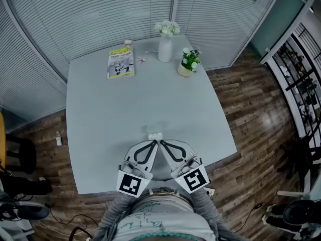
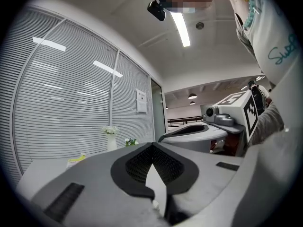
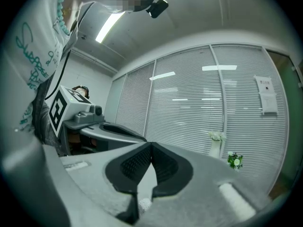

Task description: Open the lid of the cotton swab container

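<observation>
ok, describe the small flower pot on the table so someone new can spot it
Take the grey table and look to its far edge, by the blinds. Two flower holders stand there close together: a tall white vase and, to its right, the small pot. The pot is the squat one with green leaves among its white flowers; the vase carries white blooms only.

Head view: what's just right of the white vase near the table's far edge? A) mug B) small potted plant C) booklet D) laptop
B: the small potted plant stands just right of the white vase, while the booklet lies to the vase's left.
</observation>
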Demonstrator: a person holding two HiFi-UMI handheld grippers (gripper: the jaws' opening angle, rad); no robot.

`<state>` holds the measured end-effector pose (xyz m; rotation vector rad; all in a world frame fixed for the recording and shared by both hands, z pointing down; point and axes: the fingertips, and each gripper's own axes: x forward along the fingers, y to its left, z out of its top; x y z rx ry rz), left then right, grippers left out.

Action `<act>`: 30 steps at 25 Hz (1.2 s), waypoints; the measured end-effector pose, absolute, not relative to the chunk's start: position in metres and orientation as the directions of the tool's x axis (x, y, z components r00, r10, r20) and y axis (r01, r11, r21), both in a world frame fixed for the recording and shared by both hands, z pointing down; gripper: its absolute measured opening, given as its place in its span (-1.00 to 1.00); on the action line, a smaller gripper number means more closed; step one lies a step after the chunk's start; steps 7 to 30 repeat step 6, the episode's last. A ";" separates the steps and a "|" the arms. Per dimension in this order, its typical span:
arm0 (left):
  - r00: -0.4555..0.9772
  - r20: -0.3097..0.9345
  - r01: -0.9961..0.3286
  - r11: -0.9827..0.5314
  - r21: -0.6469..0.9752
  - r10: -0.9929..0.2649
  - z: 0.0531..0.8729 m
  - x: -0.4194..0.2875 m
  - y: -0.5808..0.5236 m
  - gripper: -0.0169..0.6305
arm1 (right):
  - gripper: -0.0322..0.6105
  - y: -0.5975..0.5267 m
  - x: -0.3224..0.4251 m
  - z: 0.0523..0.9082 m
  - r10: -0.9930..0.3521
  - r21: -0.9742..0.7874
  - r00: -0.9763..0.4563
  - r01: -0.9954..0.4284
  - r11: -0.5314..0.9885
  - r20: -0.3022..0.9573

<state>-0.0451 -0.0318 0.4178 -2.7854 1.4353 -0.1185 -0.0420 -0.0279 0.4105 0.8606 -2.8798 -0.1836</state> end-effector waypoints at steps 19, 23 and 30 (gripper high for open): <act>0.571 0.069 -0.818 -0.574 -0.039 -0.818 0.419 -0.046 -0.033 -0.95 | -0.89 -0.029 -0.043 0.410 -0.548 0.145 -0.832 -0.534 0.833 0.086; 0.571 0.069 -0.818 -0.574 -0.039 -0.818 0.419 -0.046 -0.033 -0.95 | -0.89 -0.029 -0.043 0.410 -0.548 0.145 -0.832 -0.534 0.833 0.086; 0.571 0.069 -0.818 -0.574 -0.039 -0.818 0.419 -0.046 -0.033 -0.95 | -0.89 -0.029 -0.043 0.410 -0.548 0.145 -0.832 -0.534 0.833 0.086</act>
